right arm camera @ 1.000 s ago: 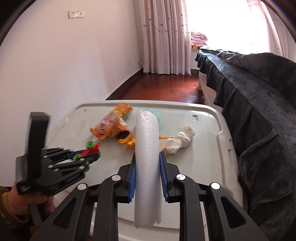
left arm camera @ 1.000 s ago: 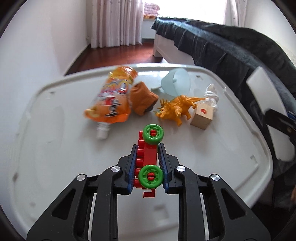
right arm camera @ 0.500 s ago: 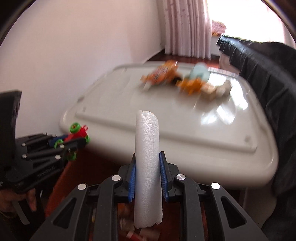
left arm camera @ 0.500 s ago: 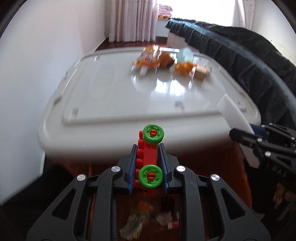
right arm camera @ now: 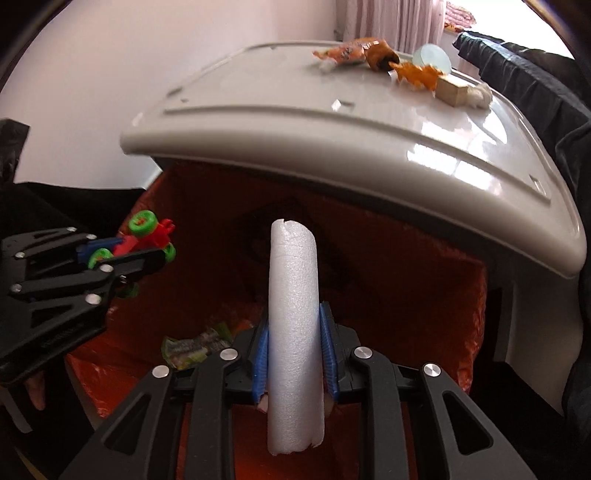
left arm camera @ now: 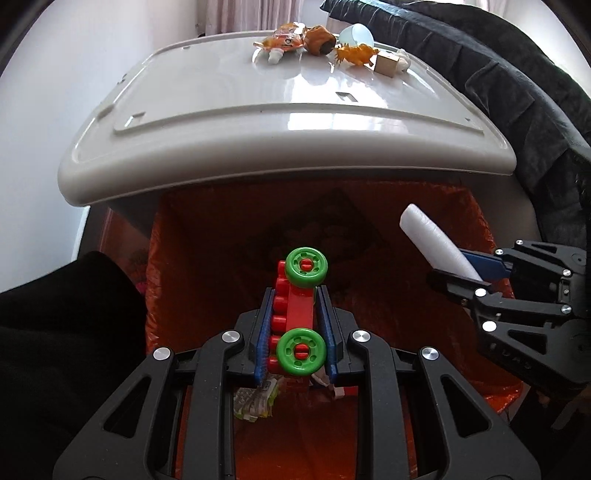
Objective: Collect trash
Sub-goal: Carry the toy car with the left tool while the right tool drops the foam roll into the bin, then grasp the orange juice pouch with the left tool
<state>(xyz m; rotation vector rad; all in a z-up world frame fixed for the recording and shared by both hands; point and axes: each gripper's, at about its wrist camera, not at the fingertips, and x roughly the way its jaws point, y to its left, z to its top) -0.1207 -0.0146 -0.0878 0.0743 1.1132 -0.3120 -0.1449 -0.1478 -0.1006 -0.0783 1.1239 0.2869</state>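
- The left gripper (left arm camera: 295,328) has its blue-padded fingers (left arm camera: 263,339) closed tight on a red plastic toy brick car with green wheels (left arm camera: 297,314), which stands lengthwise between them, one wheel past the fingertips.
- The right gripper (right arm camera: 294,350) has its fingers (right arm camera: 327,350) clamped on a white foam tube (right arm camera: 293,328), which sticks out well beyond the fingertips and also back behind them.
- Below and ahead of both pairs of fingers lies an orange plastic bag (left arm camera: 472,221) with a crumpled green wrapper (right arm camera: 192,347) in it.
- Beyond the fingertips, a glossy grey plastic table (left arm camera: 258,103) overhangs the bag.
- At its far end sit an orange snack packet (left arm camera: 282,38), an orange toy dinosaur (left arm camera: 354,53), a pale blue cup (left arm camera: 356,33) and a small wooden block (left arm camera: 386,64).
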